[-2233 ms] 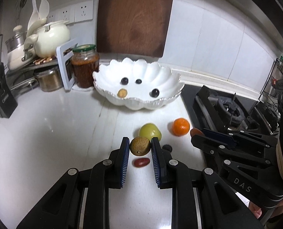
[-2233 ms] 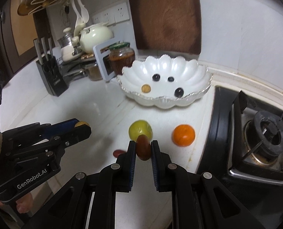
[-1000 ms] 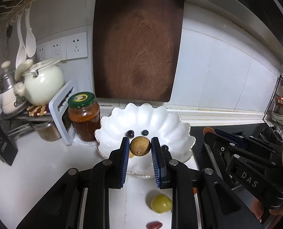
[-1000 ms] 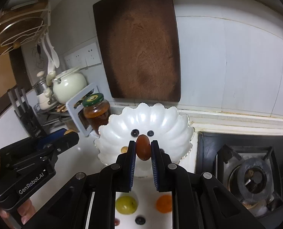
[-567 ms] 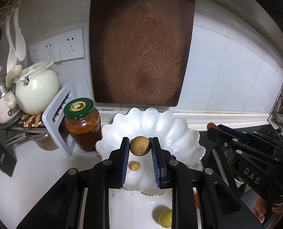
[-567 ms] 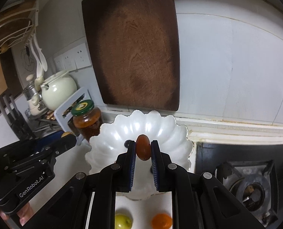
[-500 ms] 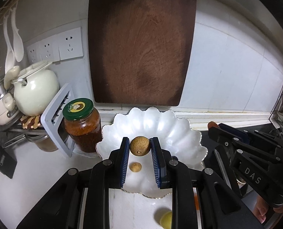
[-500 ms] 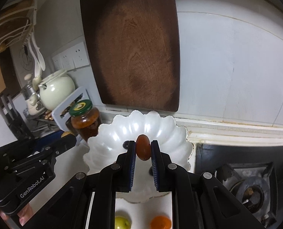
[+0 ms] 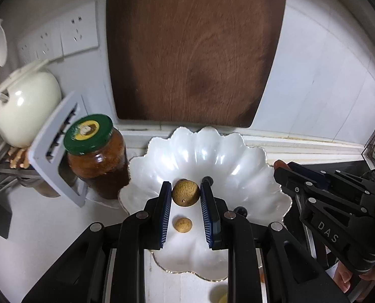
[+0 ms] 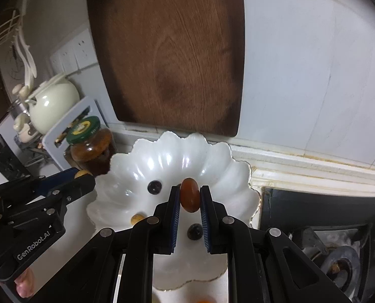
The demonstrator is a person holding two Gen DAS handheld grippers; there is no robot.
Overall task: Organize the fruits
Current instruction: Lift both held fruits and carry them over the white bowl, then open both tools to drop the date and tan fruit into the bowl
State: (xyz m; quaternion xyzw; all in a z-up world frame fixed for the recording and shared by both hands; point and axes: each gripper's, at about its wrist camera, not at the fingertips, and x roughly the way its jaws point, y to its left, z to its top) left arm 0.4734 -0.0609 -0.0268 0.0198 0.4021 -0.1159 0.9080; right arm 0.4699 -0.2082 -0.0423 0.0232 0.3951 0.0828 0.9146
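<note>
1. Above the white scalloped bowl (image 9: 250, 156), the left gripper (image 9: 185, 192) pinches a rough tan fruit (image 9: 185, 192); a smaller tan fruit (image 9: 183, 225) lies below in the bowl.
2. Right wrist view: the right gripper (image 10: 190, 198) pinches a reddish-brown oval fruit (image 10: 190, 198) over the bowl.
3. Only this view shows the dark berries (image 10: 154, 187) clearly, and the stove burner (image 10: 339, 265).
4. Only the left view shows a yellow fruit (image 9: 221, 296) on the counter.

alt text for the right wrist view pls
The right gripper holds a reddish-brown oval fruit above a white scalloped bowl containing small dark and tan fruits. The left gripper is at left.
</note>
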